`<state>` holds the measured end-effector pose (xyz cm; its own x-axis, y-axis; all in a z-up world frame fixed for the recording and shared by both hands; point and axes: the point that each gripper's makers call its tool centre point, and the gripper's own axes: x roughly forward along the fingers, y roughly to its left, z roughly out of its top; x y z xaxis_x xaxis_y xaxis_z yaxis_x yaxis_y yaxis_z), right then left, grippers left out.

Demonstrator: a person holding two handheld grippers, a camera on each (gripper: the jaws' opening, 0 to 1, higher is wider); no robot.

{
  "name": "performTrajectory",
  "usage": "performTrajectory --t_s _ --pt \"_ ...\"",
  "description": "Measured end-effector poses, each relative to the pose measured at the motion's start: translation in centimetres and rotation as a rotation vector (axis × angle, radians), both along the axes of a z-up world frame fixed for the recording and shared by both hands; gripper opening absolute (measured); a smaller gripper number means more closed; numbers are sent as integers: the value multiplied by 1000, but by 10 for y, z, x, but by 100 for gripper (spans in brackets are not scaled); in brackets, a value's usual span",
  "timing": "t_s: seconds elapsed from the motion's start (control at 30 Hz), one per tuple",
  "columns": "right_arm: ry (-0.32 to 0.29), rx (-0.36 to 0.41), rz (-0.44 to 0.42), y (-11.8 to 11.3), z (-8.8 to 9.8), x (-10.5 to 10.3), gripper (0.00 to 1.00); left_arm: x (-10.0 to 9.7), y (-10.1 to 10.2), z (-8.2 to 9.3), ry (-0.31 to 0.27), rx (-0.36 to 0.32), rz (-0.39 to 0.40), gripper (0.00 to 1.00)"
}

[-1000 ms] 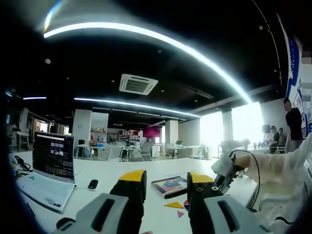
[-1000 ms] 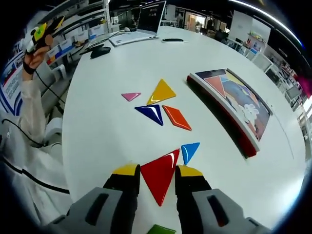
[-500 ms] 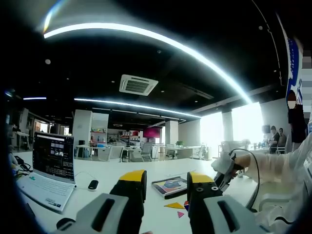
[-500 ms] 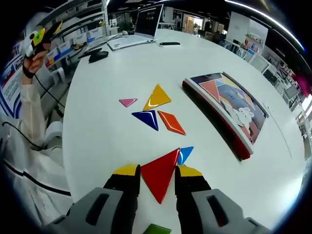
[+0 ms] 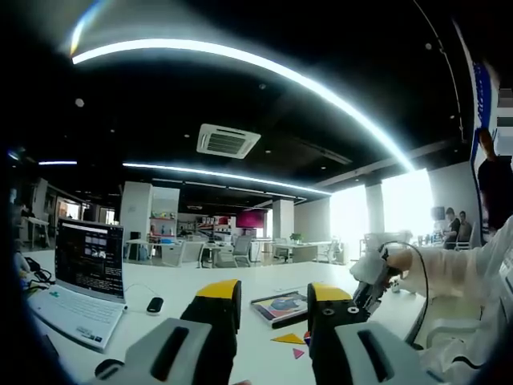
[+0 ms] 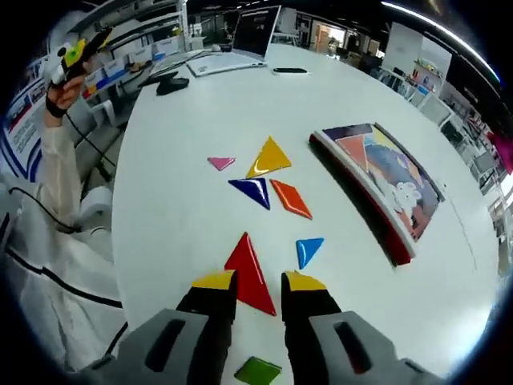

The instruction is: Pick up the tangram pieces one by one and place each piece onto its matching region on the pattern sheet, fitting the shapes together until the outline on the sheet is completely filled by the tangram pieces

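A: What does the right claw (image 6: 248,281) have?

B: In the right gripper view its yellow-tipped jaws, at the bottom centre, are closed on the red triangle (image 6: 247,273). The triangle stands between them, with one corner pointing toward the middle of the frame.

A: Where are the other pieces?

B: They lie on the white tabletop (image 6: 192,136). The light blue triangle (image 6: 308,249) is just right of the red one, apart from it. Higher, near the centre, the orange piece (image 6: 290,198), the dark blue triangle (image 6: 252,190) and the yellow triangle (image 6: 269,156) sit close together. The pink triangle (image 6: 220,163) is left of the yellow one. A green piece (image 6: 257,370) lies at the bottom edge, between the claw's arms.

A: And the pattern sheet?

B: The sheet (image 6: 383,172) lies on a red-edged board at centre right, well apart from the pieces. I see no piece on it.

A: The left claw?

B: In the left gripper view the left claw (image 5: 274,295) is at the bottom centre, jaws parted, holding nothing. It looks across the tabletop to the room. A laptop (image 5: 80,277) is at lower left and a mouse (image 5: 155,305) beside it. The sheet (image 5: 280,305) shows between the jaws.
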<state>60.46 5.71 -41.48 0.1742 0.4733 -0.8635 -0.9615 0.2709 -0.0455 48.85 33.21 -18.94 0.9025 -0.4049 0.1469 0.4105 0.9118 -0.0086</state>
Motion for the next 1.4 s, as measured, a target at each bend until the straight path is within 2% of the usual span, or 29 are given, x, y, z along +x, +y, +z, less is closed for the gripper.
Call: performTrajectory --t_s 0.03,0.1,0.33,0.43,0.53,0.73,0.9,1.03,1.1,1.13,1.2,1.23,1.4 --pt "1 -4 28 1 -3 -3 34 1 0 0 0 -2 1 34" --pt "19 13 8 3 -2 -1 34 2 -3 -2 7 5 -4 34" --pt "15 23 19 8 -2 5 32 1 -6 -1 3 10 -9 34" --pt "12 10 99 4 -2 1 31 0 -3 0 0 6 -4 34" --pt "9 25 115 4 -1 1 31 0 -3 -1 2 8 -5 34" --pt "-29 43 275 8 0 -2 29 1 -6 -2 3 13 -11 34" --pt "11 33 283 9 0 -2 29 1 -7 -1 1 12 -14 34" --pt "11 19 289 9 0 -2 28 1 -8 -1 1 15 -18 34" --pt "-8 43 250 14 2 6 21 1 -8 -2 3 16 -18 34" --pt "37 21 210 11 0 4 21 1 -8 -2 3 18 -18 34" --pt "18 33 199 14 0 11 21 0 -7 -2 1 15 -17 34" --pt "5 37 203 15 0 12 21 0 -7 -2 1 13 -15 34" --pt "14 9 257 8 -2 6 23 0 -4 -1 0 11 -11 34"
